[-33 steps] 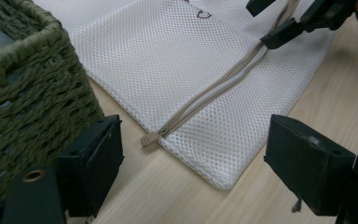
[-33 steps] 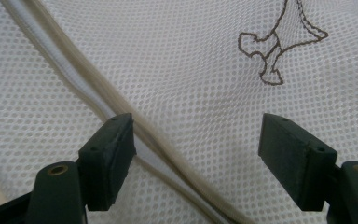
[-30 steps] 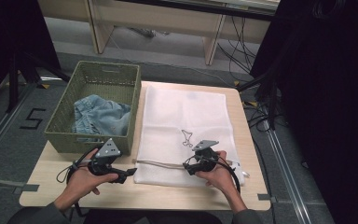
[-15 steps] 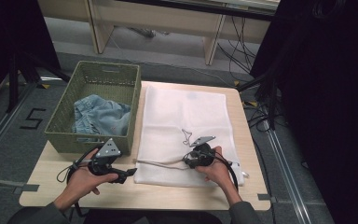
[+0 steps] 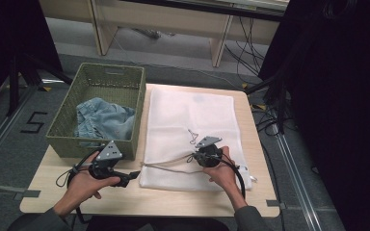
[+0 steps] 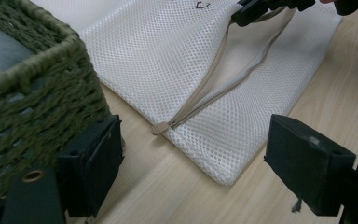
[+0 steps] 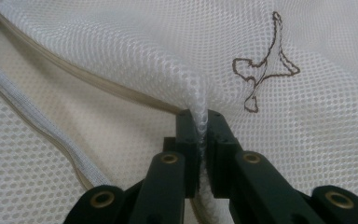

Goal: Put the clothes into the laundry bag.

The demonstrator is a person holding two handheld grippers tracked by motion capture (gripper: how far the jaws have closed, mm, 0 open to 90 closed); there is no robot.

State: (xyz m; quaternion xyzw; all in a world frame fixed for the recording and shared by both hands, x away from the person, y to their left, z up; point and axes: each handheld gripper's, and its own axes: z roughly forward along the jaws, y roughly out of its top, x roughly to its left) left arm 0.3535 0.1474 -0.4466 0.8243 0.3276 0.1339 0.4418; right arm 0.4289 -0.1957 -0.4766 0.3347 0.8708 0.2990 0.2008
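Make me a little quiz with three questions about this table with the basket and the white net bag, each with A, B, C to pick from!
1. Where do the blue jeans lie?
A. In the green basket
B. On the white mesh bag
C. On the floor

2. What colour is the bag's zipper?
A. Red
B. Beige
C. Black

3. What is the right claw doing?
A. Standing wide open above the basket
B. Holding the jeans
C. Pinching a fold of the mesh bag

Answers:
1. A, since the high view shows the denim heaped inside the woven basket.
2. B, since the left gripper view shows a tan zipper running along the white mesh.
3. C, since the right gripper view shows the two black jaws pressed together with a ridge of mesh squeezed between them; they have just been closing on it.
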